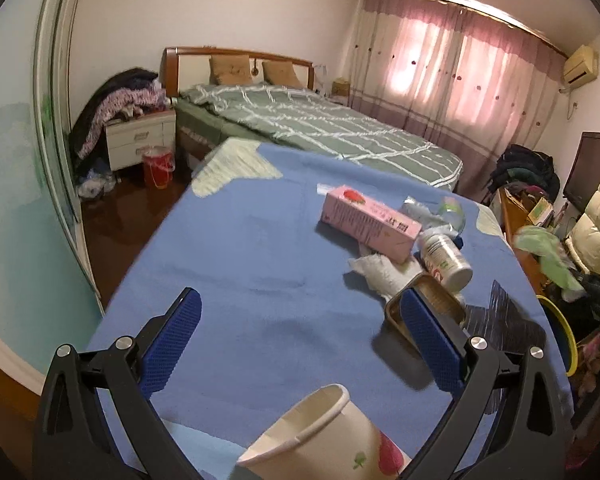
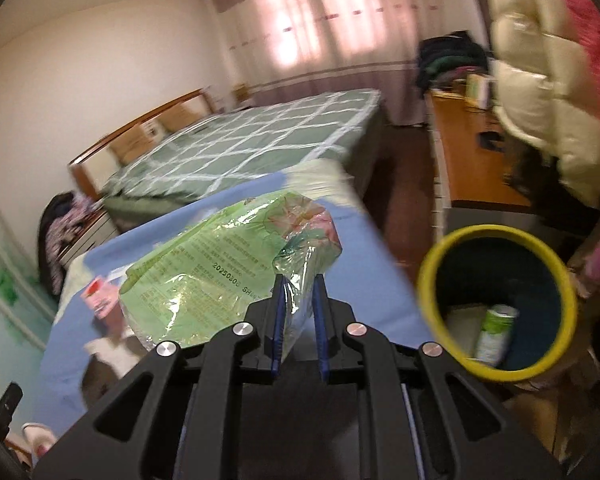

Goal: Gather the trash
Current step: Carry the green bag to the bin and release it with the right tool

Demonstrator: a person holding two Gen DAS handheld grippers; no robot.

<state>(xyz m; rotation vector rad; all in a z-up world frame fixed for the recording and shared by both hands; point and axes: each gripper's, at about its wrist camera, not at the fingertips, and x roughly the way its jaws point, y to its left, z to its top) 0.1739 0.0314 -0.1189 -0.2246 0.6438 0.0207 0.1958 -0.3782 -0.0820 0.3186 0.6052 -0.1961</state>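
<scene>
Right hand-held gripper (image 2: 298, 280) pinches a green plastic wrapper (image 2: 204, 276) near the bin (image 2: 432, 252); left hand-held gripper (image 1: 300, 312) gapes wide, empty

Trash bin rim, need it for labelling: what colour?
Yellow; the trash bin rim shows best in the right wrist view.

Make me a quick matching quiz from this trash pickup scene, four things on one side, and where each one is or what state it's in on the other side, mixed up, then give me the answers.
Things:
1. green plastic wrapper
2. paper cup
3. pink carton
4. left gripper

States or places:
A. lying on the blue cloth beside the white bottle
B. wide open, holding nothing
C. pinched in the right gripper near the yellow-rimmed bin
D. tipped on its side at the near edge, between the open fingers

Pairs: 1-C, 2-D, 3-A, 4-B
</scene>
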